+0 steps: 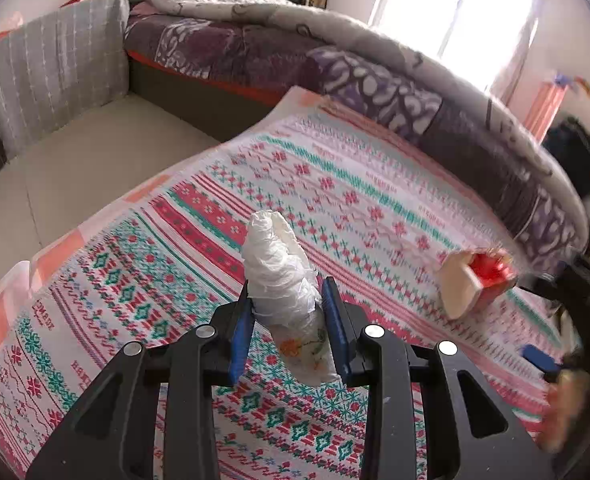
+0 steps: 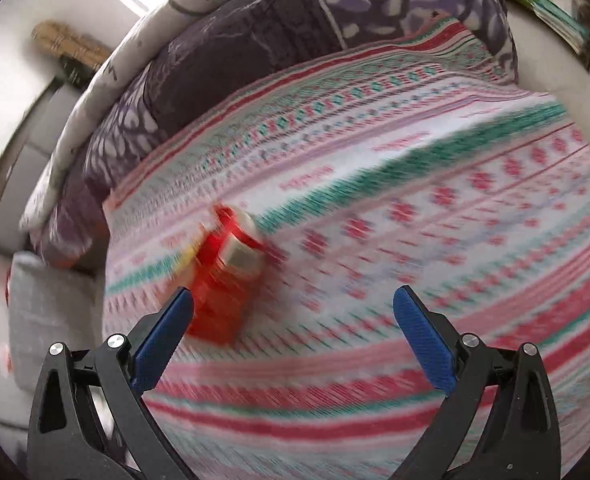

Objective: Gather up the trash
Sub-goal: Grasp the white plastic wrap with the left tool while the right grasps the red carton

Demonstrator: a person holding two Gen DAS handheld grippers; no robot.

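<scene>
White crumpled bag [image 1: 281, 268] in left tongs [image 1: 287, 300] — red carton [image 1: 477, 280] nearby.

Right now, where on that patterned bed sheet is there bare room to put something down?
Free: the wide stretch of patterned sheet between the crumpled white bag held in the left gripper and the purple quilt. Crowded: the sheet's right side, where the red carton lies and the open right gripper approaches.
</scene>
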